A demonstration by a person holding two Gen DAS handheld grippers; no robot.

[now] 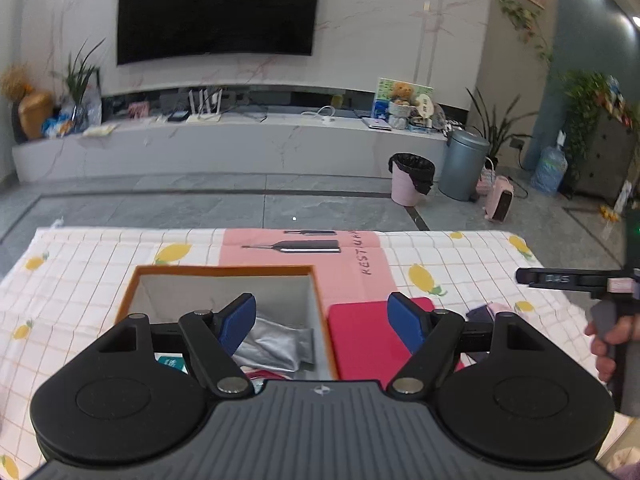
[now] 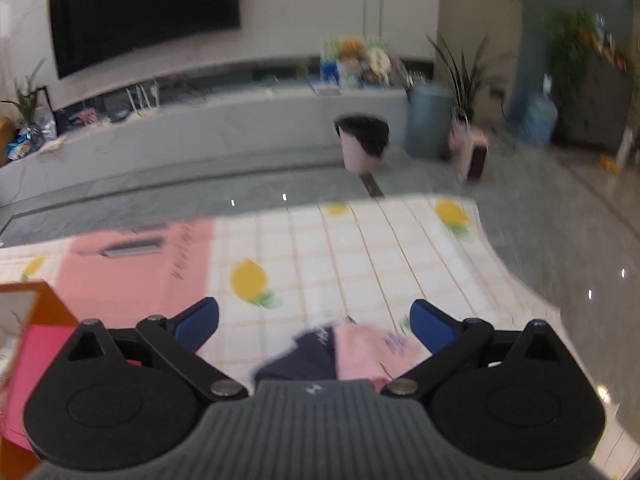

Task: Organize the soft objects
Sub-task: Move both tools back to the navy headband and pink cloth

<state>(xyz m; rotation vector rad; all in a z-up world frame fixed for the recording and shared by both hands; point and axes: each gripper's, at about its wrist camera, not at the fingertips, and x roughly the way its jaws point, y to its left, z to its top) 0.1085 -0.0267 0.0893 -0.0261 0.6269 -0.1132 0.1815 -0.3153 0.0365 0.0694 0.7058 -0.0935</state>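
An orange-rimmed box [image 1: 224,269] stands on the lemon-print cloth, with a silver soft pouch [image 1: 276,346] lying inside it. My left gripper [image 1: 322,322] hovers open over the box's right wall, nothing between its blue pads. A red flat item [image 1: 366,344] lies right of the box. My right gripper [image 2: 314,324] stands open above a pink soft packet [image 2: 360,350] and a dark navy one [image 2: 308,354] on the cloth; neither is gripped. In the left wrist view the right gripper's body [image 1: 576,280] shows at the right edge, held by a hand [image 1: 604,340].
A pink printed sheet [image 1: 304,256] lies on the cloth behind the box. Beyond the table's far edge is grey floor with a pink bin [image 1: 410,178], a grey bin [image 1: 462,164] and a small pink heater [image 1: 498,198]. The orange box's corner [image 2: 36,300] sits at left.
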